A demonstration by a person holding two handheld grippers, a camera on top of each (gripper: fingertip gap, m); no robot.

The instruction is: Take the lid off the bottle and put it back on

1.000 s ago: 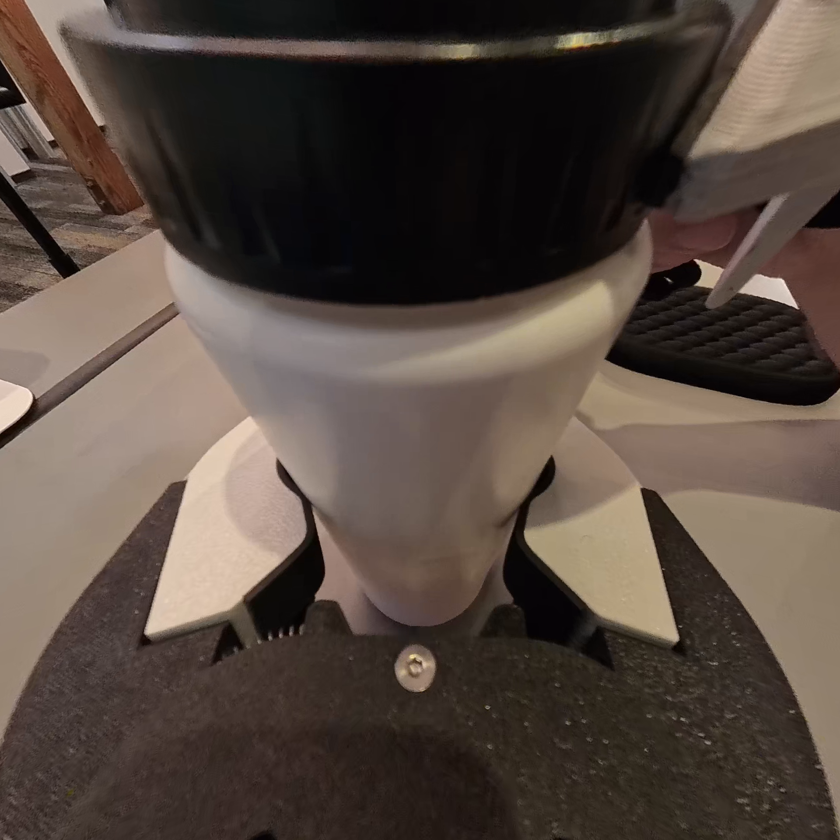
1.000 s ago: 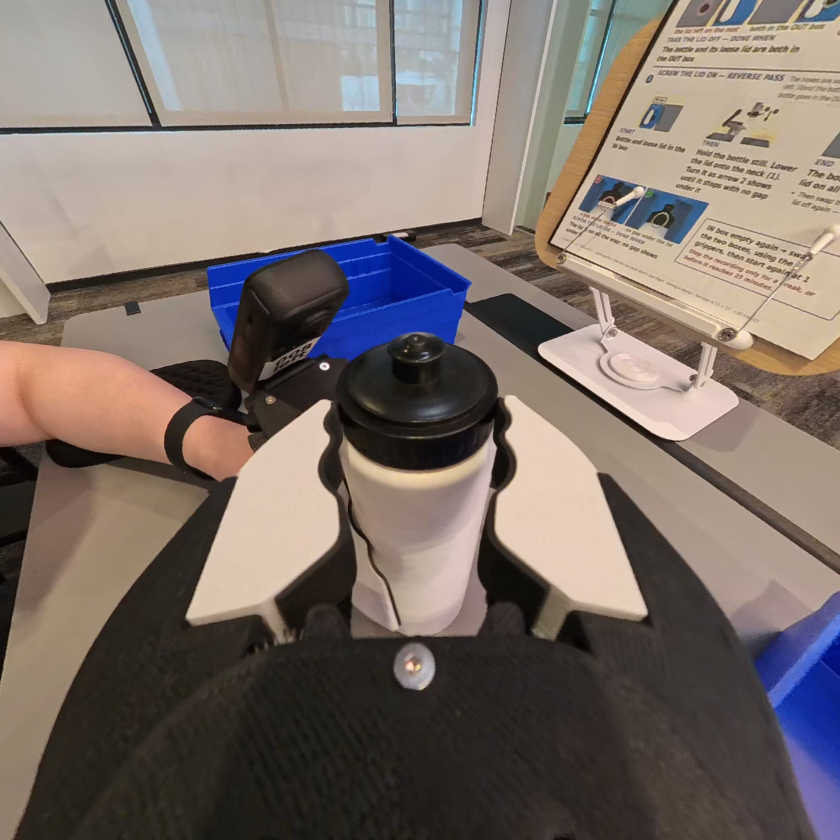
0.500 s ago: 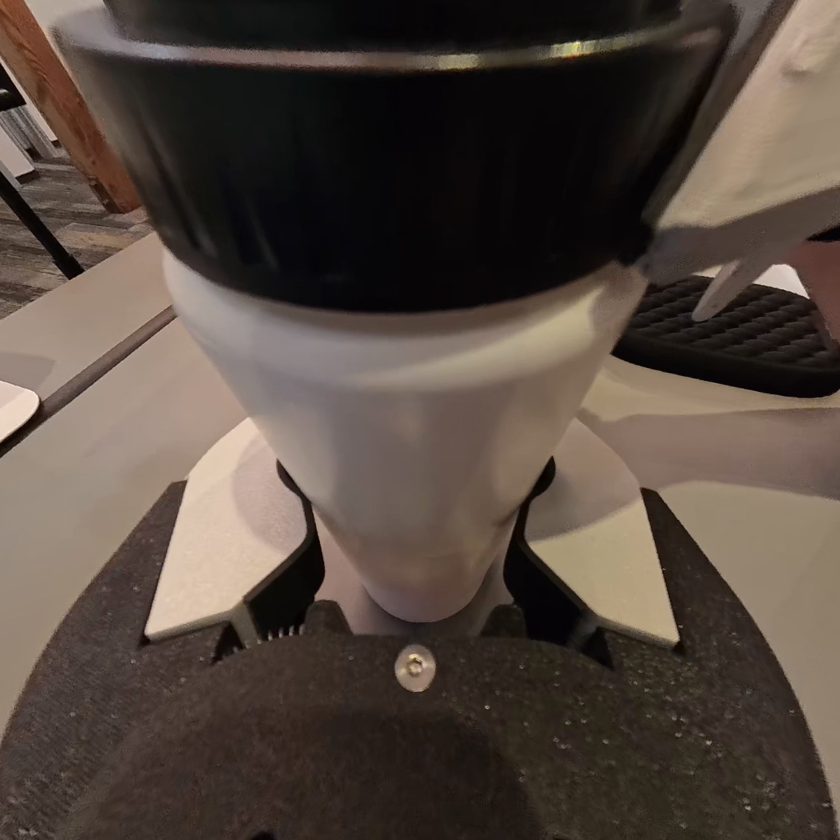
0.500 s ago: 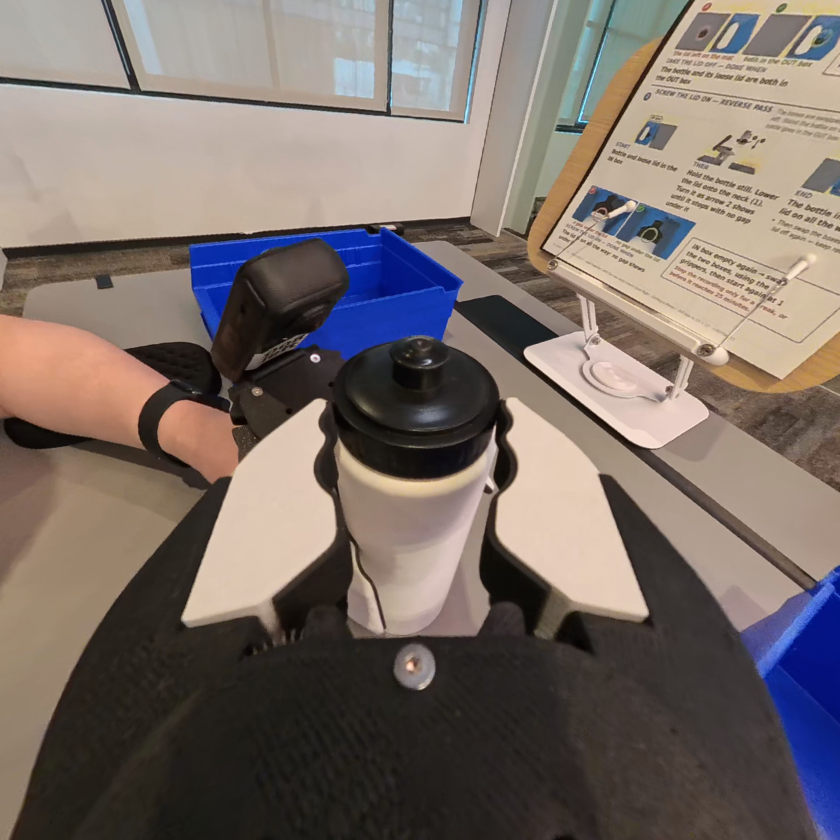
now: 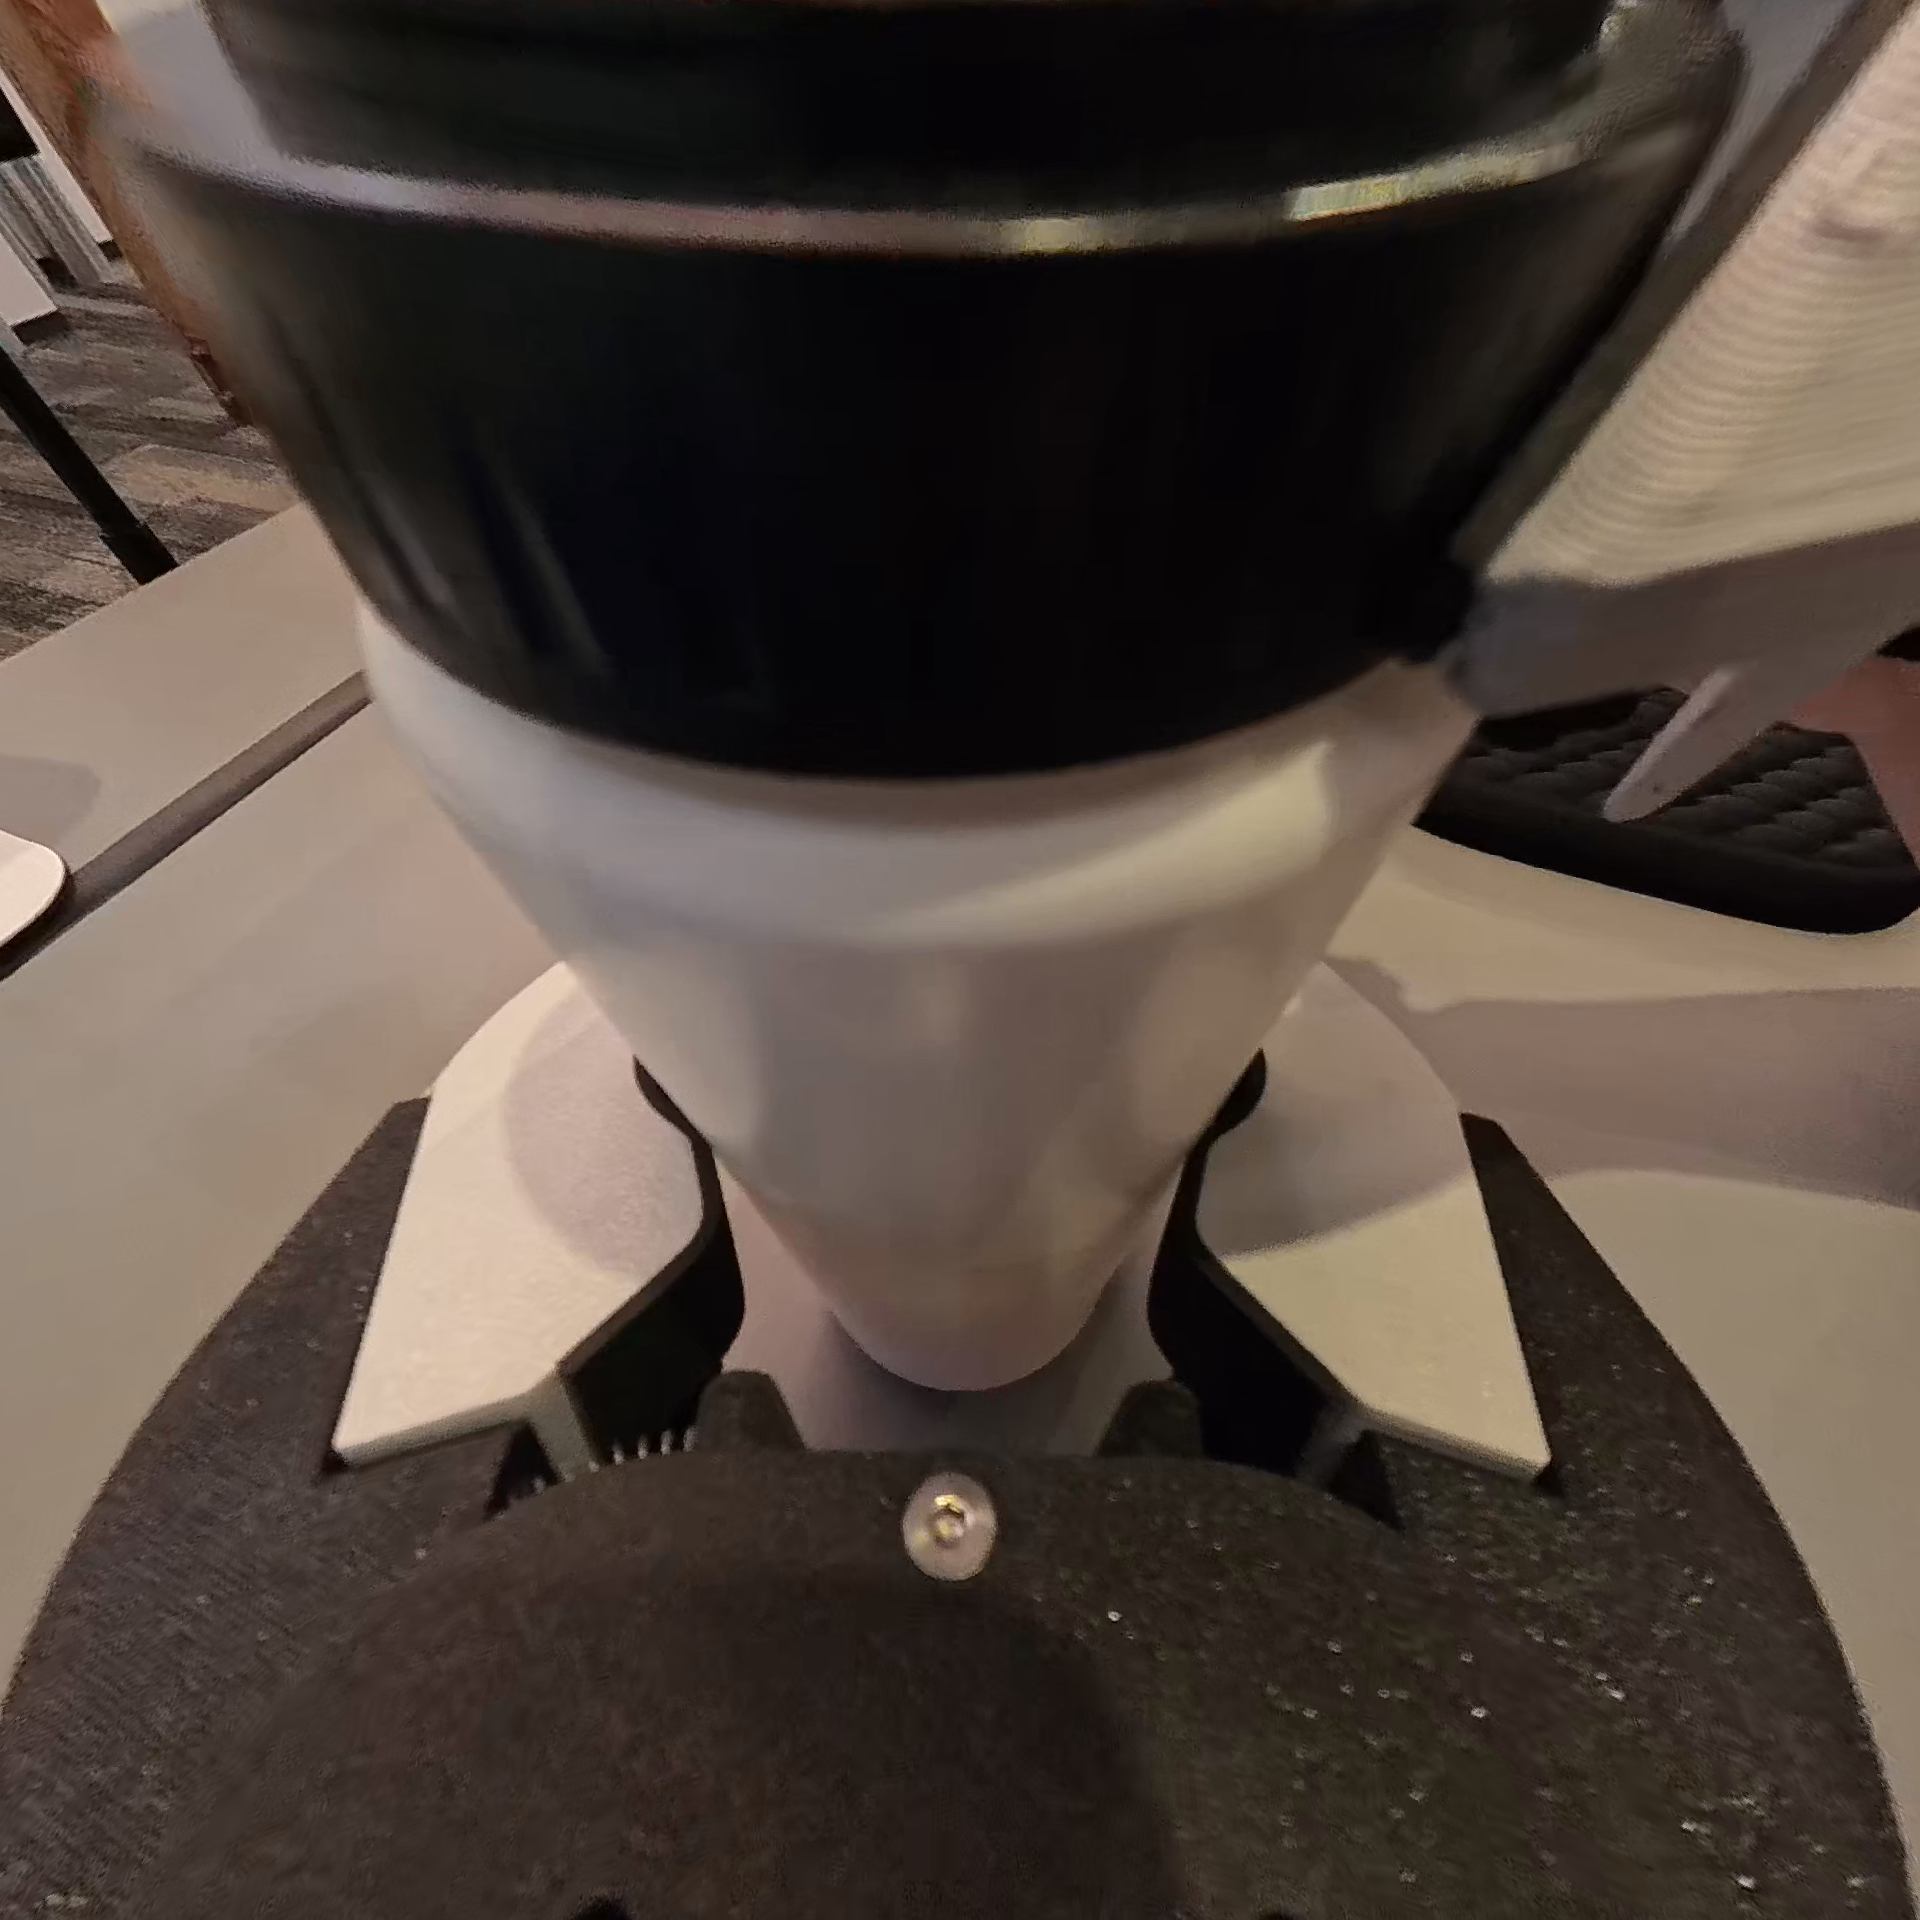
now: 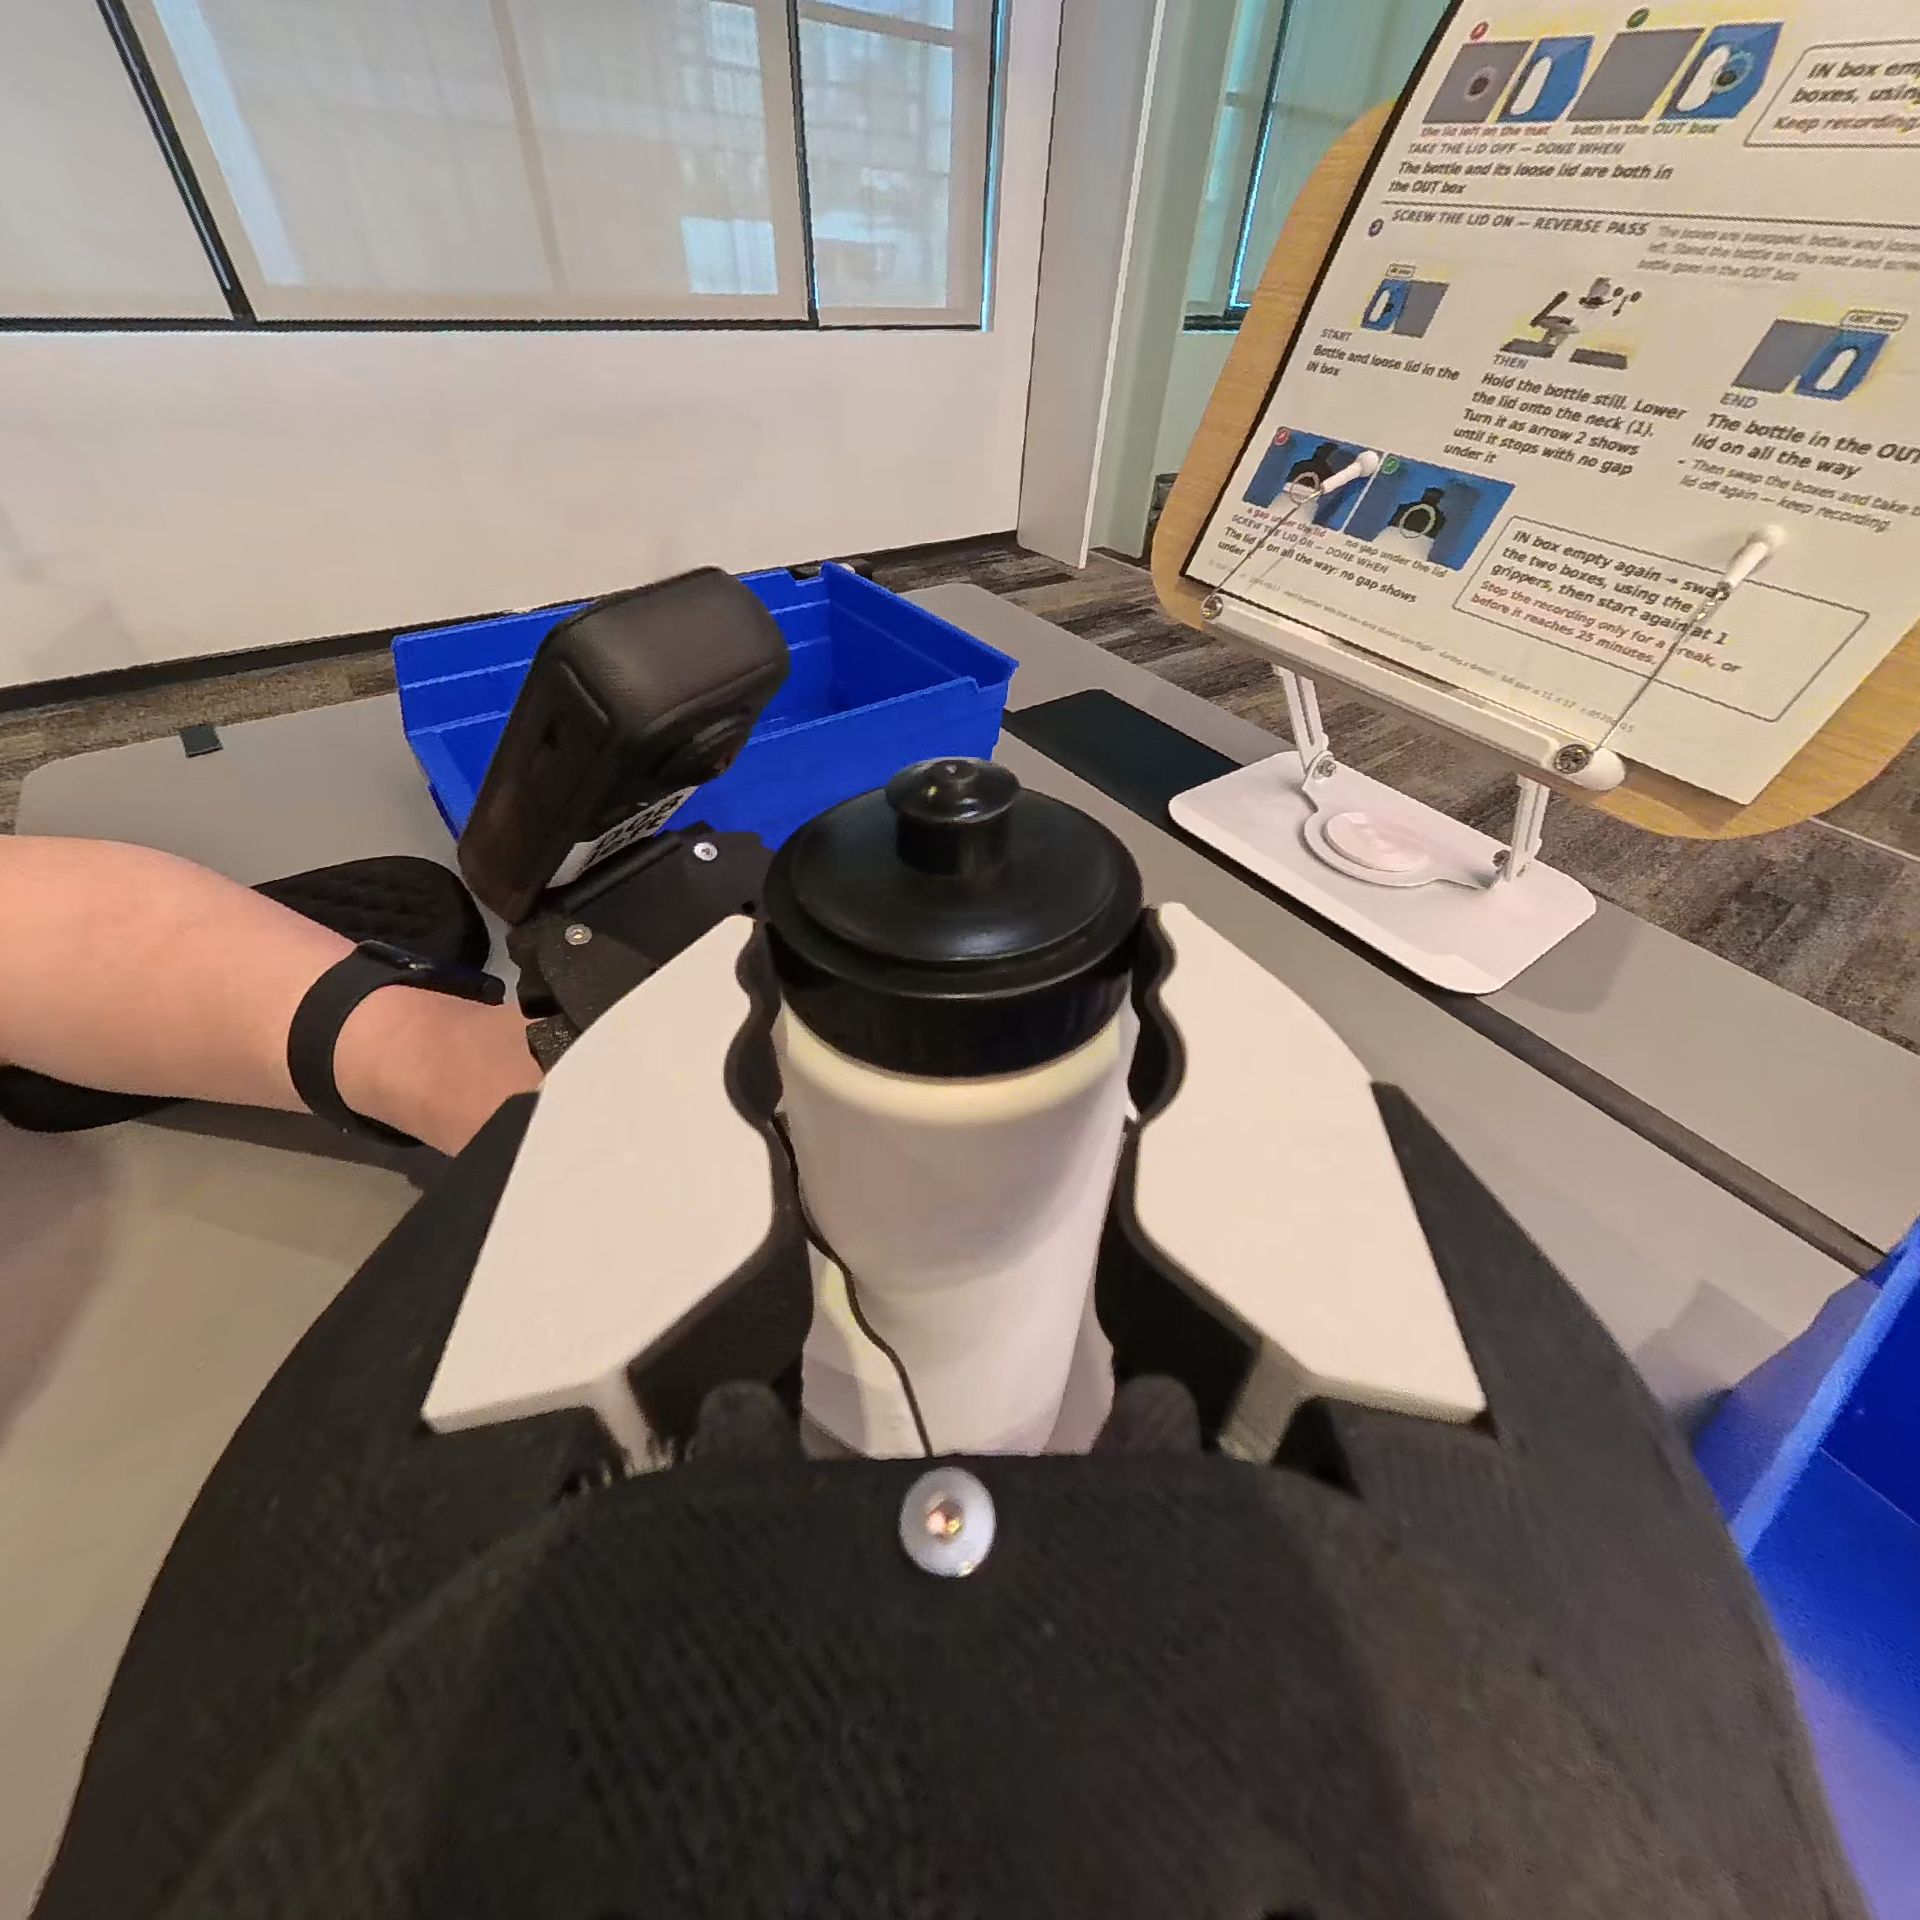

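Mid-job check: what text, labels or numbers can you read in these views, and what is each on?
Instruction sheet on the white stand: printed headings, steps and pictures, legible, but I don't transcribe writing.
Sticker on the black camera unit: a printed code pattern, too small to read.
No markings show on the bottle, lid or blue bin.
Left wrist view: no writing.

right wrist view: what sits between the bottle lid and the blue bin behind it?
Only the left gripper's black camera housing, rising left of the lid before the blue bin; right of it, bare grey table.
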